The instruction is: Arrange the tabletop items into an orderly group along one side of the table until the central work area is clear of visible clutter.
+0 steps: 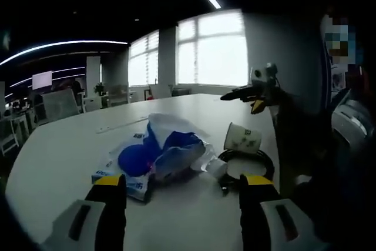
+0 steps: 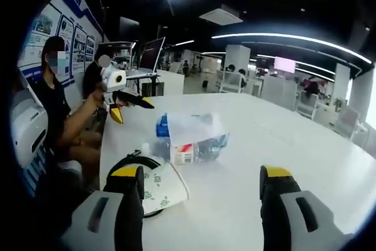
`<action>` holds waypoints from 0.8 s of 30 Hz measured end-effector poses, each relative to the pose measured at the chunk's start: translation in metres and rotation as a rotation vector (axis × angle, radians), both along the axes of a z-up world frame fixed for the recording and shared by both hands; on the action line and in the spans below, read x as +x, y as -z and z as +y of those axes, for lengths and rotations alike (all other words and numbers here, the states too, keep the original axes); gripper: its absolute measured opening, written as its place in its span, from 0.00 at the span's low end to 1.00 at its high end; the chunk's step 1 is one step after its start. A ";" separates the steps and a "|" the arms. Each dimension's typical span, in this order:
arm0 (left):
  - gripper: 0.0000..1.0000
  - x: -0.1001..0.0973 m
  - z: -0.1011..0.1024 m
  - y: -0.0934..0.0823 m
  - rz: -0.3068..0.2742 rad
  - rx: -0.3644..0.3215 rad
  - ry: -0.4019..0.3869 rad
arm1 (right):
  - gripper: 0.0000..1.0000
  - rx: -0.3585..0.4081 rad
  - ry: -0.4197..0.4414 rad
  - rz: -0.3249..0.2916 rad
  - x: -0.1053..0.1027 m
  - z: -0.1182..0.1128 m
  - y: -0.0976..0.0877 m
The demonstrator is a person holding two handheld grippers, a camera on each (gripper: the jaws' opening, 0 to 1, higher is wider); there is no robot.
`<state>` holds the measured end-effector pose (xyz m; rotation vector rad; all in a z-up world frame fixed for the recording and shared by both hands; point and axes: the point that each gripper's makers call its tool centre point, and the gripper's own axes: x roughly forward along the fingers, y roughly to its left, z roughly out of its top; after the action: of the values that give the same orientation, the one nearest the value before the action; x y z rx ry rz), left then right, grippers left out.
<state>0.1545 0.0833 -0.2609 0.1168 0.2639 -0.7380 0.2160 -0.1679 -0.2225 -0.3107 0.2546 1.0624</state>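
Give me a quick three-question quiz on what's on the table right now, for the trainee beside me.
1. True or false: the paper cup stands upright.
2. What touches the coiled black cable: A) the paper cup, B) a laptop, C) a chair?
3. Fill in: both the left gripper and the right gripper are ____, holding nothing.

Key: 1 false, it lies on its side. 2 A. 3 open. The blue and white bag lies just beside the cup.
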 end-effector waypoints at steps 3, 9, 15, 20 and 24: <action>0.78 0.001 -0.001 0.000 0.002 -0.004 0.003 | 0.78 -0.003 0.001 0.001 0.002 0.002 0.000; 0.72 0.002 -0.003 -0.002 -0.009 -0.036 0.020 | 0.76 -0.004 0.007 -0.002 0.007 0.006 -0.001; 0.72 0.005 -0.002 -0.003 -0.009 -0.041 0.015 | 0.74 0.006 0.003 0.002 0.013 0.012 -0.003; 0.71 0.008 -0.001 -0.002 -0.004 -0.048 0.008 | 0.71 0.015 -0.001 0.007 0.018 0.018 -0.004; 0.71 0.012 -0.001 0.001 0.001 -0.048 0.004 | 0.70 0.010 -0.005 0.007 0.021 0.022 -0.002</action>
<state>0.1668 0.0825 -0.2616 0.0718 0.2466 -0.7479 0.2371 -0.1454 -0.2204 -0.2990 0.2548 1.0691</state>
